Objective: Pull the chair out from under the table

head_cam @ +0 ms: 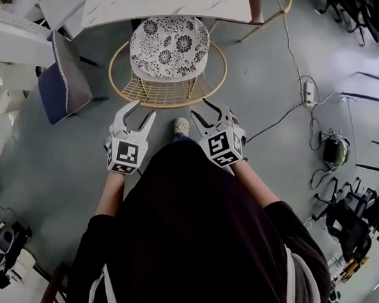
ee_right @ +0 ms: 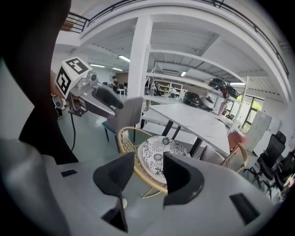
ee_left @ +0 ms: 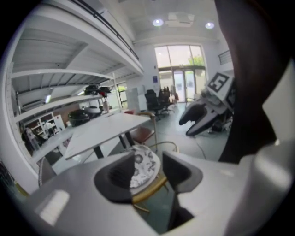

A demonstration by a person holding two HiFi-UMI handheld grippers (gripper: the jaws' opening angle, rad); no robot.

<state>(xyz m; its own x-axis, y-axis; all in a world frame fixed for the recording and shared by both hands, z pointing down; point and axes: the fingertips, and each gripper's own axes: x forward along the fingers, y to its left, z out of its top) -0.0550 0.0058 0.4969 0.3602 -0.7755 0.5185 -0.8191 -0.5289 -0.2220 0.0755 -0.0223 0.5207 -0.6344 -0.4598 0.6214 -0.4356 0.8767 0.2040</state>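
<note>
By the table (head_cam: 166,2), floral-cushioned wicker chair (head_cam: 168,57)

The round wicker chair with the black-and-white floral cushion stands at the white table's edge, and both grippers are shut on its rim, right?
Not shut. The round wicker chair stands at the white table's edge, but the head view shows the left gripper and right gripper open, short of its rim, holding nothing.
</note>
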